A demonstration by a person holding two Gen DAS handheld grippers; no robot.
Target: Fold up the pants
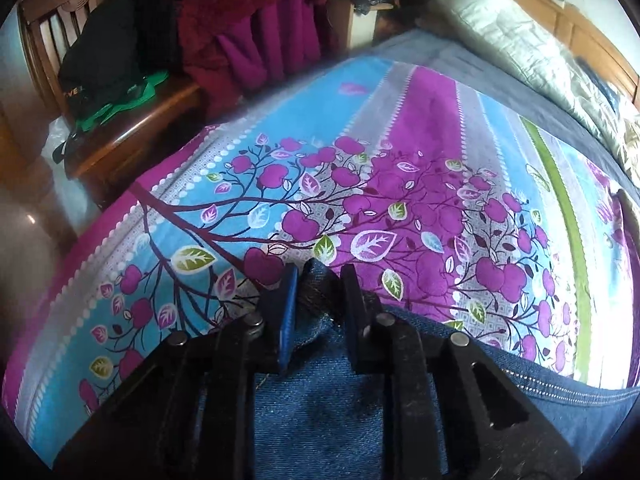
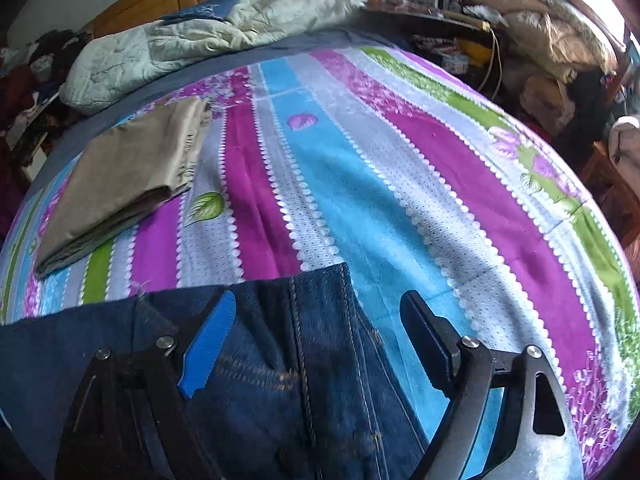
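Your left gripper (image 1: pixel 319 284) pinches a bunched edge of the jeans (image 2: pixel 288 360), which lie at the near edge of the bed (image 2: pixel 400 184). Your right gripper (image 2: pixel 316 344) hangs wide open over them. You appear mid-grasp: next, close the right jaws on denim before folding.

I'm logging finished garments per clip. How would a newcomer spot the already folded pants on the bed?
Start at the bedsheet with purple, blue and grey stripes, and look to its far left, short of the pale quilt. The folded pants lie flat there as a neat rectangle. They are plain beige, unlike the blue jeans under the right hand-held gripper.
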